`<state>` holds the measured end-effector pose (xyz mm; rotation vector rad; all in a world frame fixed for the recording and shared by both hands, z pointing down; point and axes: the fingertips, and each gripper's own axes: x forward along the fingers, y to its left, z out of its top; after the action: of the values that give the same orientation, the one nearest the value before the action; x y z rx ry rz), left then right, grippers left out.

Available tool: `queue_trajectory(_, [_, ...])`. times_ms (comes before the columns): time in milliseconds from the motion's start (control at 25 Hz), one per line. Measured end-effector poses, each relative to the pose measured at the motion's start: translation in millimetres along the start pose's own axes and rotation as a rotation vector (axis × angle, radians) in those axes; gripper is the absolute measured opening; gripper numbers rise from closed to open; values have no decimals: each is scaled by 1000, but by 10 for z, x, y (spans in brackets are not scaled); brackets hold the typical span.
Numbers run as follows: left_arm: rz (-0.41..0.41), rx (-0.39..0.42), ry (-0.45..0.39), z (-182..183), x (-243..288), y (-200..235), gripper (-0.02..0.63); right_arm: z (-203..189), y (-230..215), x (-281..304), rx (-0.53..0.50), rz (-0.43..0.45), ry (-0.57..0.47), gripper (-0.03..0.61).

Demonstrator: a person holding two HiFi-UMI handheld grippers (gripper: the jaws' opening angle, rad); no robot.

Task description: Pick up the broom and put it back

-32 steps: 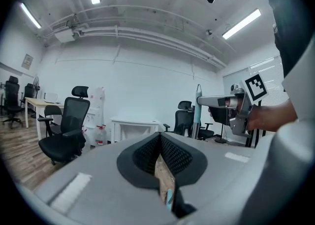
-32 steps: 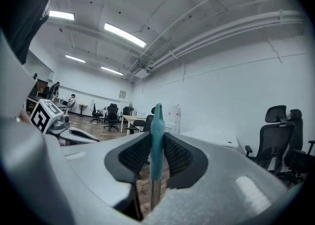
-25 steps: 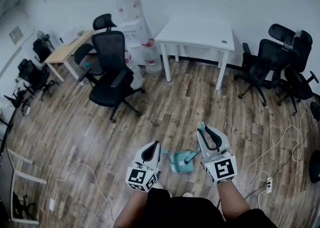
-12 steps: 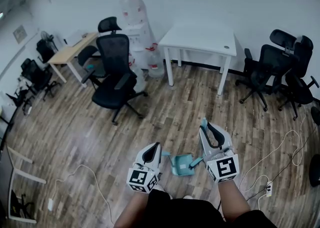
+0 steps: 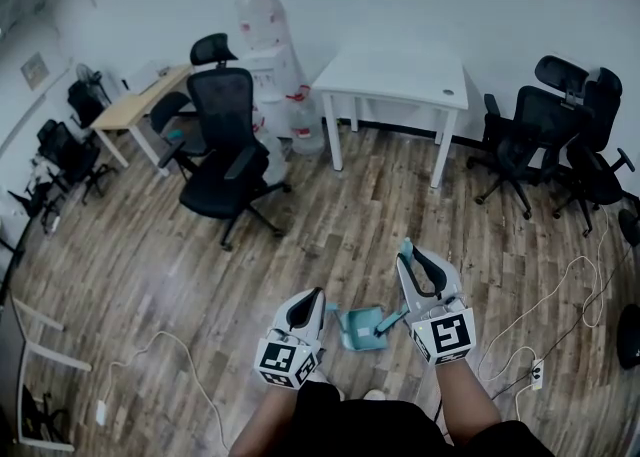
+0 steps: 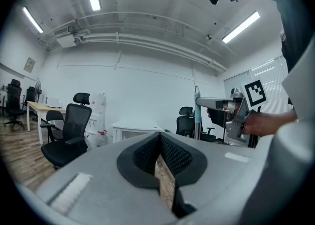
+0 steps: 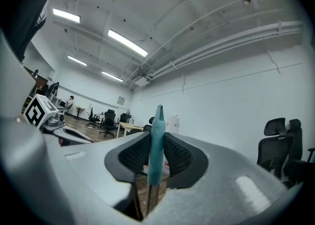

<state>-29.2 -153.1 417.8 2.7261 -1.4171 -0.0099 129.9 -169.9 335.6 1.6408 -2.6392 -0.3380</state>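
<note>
Our right gripper (image 7: 156, 157) is clenched on the broom (image 7: 157, 138). Its 2 ribbed black pads press the teal grip from either side, and the pointed teal tip stands up above the jaws. The handle runs upright through the grip, with its bare lower shaft dropping away below the pads. From the head view, the handle passes down through the gripper to a teal lower end just above or on the wooden floor (image 5: 330, 215), between our 2 grippers; we cannot tell whether it touches.

Our left gripper (image 6: 160, 157) holds nothing. Its pads meet at the top, and only a sliver of floor shows through the gap below them. It hangs level beside the right one, a little lower in the head view, apart from the broom.

Ahead of us a white table (image 5: 400, 75) stands against the wall. A black office chair (image 5: 225, 145) sits to its left, near a stack of water jugs (image 5: 265, 35) and a wooden desk (image 5: 140, 100). At the right, 2 more black chairs (image 5: 545, 130) crowd together. A pale cable snakes over the floor on that side to a power strip (image 5: 537, 372) near our right arm.
</note>
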Motion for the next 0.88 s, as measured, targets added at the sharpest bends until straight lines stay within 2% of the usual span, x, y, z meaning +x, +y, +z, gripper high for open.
queue_trajectory(200, [17, 5, 15, -93, -5, 27, 20, -127, 12, 2, -5, 15, 20, 92])
queue_trajectory(600, [36, 36, -35, 19, -184, -27, 19, -511, 96, 11, -13, 52, 94, 92])
queue_trajectory(880, [34, 57, -4, -141, -251, -30, 20, -915, 142, 15, -5, 52, 177, 94])
